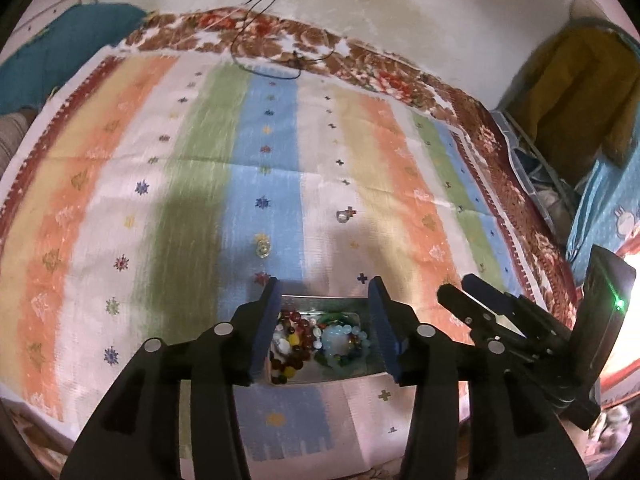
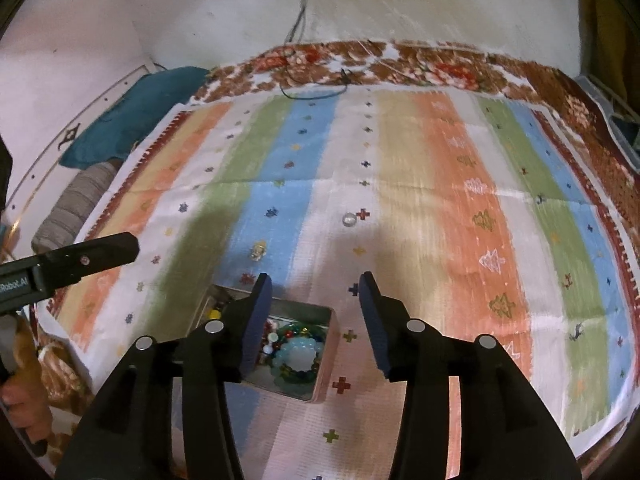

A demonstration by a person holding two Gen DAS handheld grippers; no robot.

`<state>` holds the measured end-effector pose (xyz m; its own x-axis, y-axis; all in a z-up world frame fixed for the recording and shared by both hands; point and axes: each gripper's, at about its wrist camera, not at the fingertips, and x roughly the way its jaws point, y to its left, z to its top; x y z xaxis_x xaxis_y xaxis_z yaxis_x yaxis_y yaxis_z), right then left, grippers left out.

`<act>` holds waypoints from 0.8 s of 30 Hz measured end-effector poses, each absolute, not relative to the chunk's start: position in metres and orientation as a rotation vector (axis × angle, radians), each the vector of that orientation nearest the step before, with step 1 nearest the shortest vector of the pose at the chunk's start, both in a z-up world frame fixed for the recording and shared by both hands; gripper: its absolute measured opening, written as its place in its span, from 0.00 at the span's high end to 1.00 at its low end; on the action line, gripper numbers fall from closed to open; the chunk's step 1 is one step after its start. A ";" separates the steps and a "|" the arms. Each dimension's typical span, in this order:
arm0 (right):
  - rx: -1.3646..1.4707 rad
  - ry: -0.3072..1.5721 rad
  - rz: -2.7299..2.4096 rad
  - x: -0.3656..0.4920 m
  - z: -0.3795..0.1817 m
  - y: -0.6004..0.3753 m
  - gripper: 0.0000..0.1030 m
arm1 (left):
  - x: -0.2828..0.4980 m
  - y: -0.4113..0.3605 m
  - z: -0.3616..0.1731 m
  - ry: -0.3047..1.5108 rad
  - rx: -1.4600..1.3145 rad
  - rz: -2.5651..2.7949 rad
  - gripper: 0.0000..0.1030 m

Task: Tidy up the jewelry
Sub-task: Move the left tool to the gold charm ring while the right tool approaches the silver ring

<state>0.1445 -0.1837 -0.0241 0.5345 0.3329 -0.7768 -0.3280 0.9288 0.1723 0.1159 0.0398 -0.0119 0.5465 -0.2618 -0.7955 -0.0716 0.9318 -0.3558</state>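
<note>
Two pairs of tongs are held above a striped cloth (image 2: 400, 184) spread over a bed. The left tongs (image 1: 325, 328) are seen wide open and empty, straddling a metal tin (image 1: 320, 376) filled with beads and a pale blue bracelet (image 1: 340, 344). The right tongs (image 2: 316, 324) are likewise spread wide, gripping nothing, just right of the tin (image 2: 324, 364). Beyond the tin, two loose pieces are found on the cloth: a clear bead (image 2: 349, 219) and a yellowish trinket (image 2: 258, 250), both well apart from the tin.
</note>
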 end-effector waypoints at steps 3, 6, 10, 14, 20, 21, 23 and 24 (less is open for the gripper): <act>0.051 0.947 0.395 0.153 -0.026 -0.189 0.52 | 0.122 0.043 -0.018 1.008 -0.353 -0.085 0.50; 0.054 0.950 0.372 0.162 -0.025 -0.191 0.49 | 0.129 0.046 -0.024 1.026 -0.331 -0.055 0.50; 0.072 0.946 0.352 0.175 -0.025 -0.194 0.43 | 0.135 0.043 -0.029 1.046 -0.284 -0.039 0.48; 0.133 1.010 0.348 0.191 -0.039 -0.197 0.43 | 0.146 0.034 -0.041 1.080 -0.200 -0.028 0.48; 0.185 1.065 0.351 0.209 -0.049 -0.195 0.43 | 0.148 0.021 -0.042 1.082 -0.128 -0.041 0.42; 0.178 1.063 0.341 0.213 -0.049 -0.194 0.43 | 0.149 0.018 -0.042 1.078 -0.115 -0.046 0.41; 0.172 1.068 0.327 0.221 -0.052 -0.191 0.43 | 0.153 0.014 -0.047 1.086 -0.079 -0.041 0.41; 0.173 1.072 0.325 0.223 -0.054 -0.191 0.43 | 0.155 0.013 -0.050 1.094 -0.068 -0.036 0.41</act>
